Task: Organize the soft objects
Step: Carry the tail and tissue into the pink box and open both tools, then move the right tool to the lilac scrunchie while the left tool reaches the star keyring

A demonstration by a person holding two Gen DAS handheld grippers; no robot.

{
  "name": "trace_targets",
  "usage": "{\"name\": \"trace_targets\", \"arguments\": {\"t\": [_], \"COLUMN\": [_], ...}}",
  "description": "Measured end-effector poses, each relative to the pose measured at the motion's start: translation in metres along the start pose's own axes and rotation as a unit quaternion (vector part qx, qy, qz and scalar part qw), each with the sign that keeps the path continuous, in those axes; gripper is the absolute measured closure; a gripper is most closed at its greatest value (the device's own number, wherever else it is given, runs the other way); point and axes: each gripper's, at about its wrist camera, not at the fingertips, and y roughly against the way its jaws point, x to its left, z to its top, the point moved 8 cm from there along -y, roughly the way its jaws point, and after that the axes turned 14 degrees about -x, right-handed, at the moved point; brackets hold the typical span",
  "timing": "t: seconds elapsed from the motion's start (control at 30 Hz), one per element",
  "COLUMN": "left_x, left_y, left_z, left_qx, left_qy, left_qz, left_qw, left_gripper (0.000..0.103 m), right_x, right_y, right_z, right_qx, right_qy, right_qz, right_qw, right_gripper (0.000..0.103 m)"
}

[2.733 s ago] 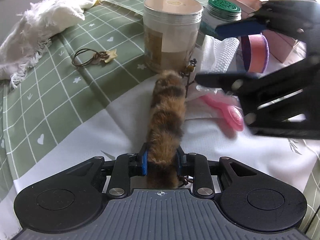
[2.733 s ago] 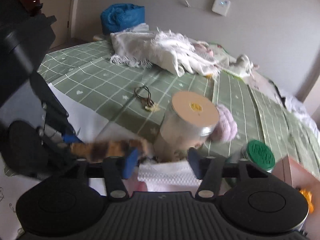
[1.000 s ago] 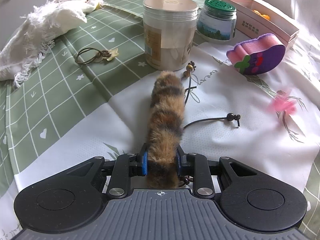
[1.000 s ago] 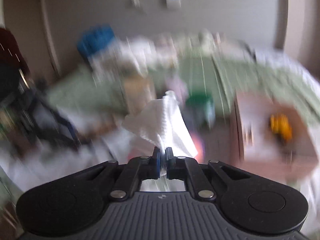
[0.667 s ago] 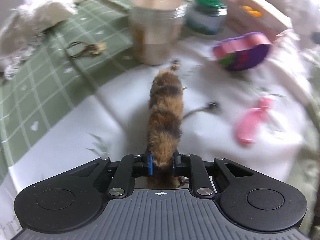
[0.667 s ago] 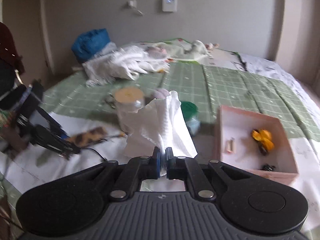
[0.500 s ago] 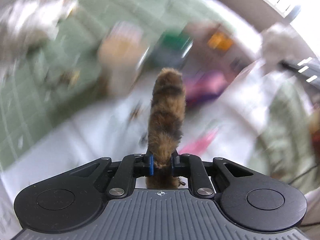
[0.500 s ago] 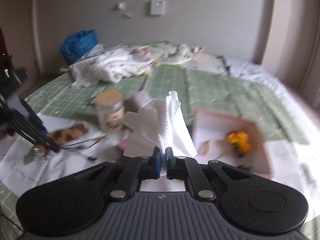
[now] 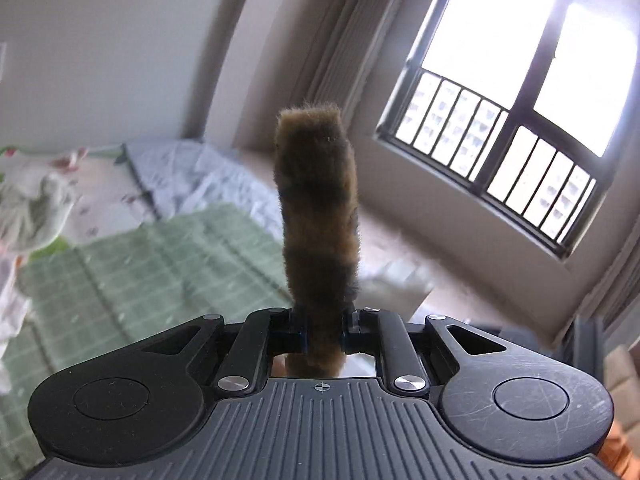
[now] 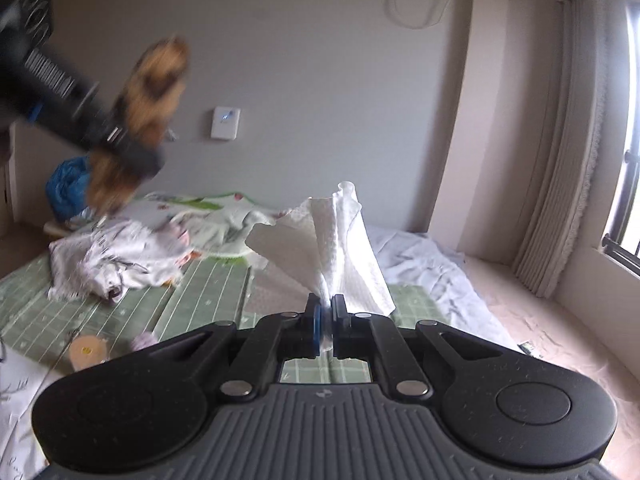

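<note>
My left gripper [image 9: 323, 330] is shut on a brown and tan striped furry tail [image 9: 318, 208], held high in the air and pointing toward the window. The same tail [image 10: 150, 84] and left gripper show blurred at the upper left of the right wrist view. My right gripper [image 10: 325, 324] is shut on a white textured cloth [image 10: 340, 248], which fans upward from the jaws, lifted well above the bed.
A green checked mat [image 10: 200, 296] covers the bed below. A pile of white fringed cloth [image 10: 116, 256] and a blue bag [image 10: 66, 190] lie at the far left. A beige-lidded jar [image 10: 86, 352] stands at lower left. A barred window [image 9: 504, 132] is at the right.
Both grippers have risen far above the bed. The left gripper swung up with the furry tail to face the window. The right gripper lifted the white cloth and now looks across the room.
</note>
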Motion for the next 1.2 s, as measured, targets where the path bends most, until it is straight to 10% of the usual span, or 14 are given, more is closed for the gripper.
{"name": "trace_targets", "arguments": {"t": [0.27, 0.43, 0.6, 0.97, 1.2], "left_x": [-0.016, 0.028, 0.067, 0.137, 0.26], "left_y": [-0.069, -0.143, -0.162, -0.03, 0.089], "left_z": [-0.015, -0.132, -0.213, -0.21, -0.167], "left_qx": [0.003, 0.175, 0.235, 0.239, 0.129], "left_qy": [-0.001, 0.069, 0.078, 0.084, 0.134], "left_qz": [-0.011, 0.006, 0.038, 0.107, 0.246], "left_qw": [0.9999, 0.9821, 0.9681, 0.9613, 0.9513], "left_gripper": [0.084, 0.081, 0.081, 0.08, 0.08], "right_x": [-0.022, -0.002, 0.011, 0.043, 0.055], "right_y": [-0.027, -0.055, -0.048, 0.022, 0.025], "right_z": [-0.012, -0.088, -0.179, -0.248, -0.236], "right_qx": [0.0, 0.077, 0.148, 0.176, 0.174], "right_qy": [-0.03, -0.071, -0.058, -0.103, -0.12], "right_qz": [0.004, 0.052, 0.005, 0.015, 0.02], "right_qw": [1.0, 0.993, 0.987, 0.979, 0.977], "right_gripper": [0.098, 0.09, 0.073, 0.057, 0.055]}}
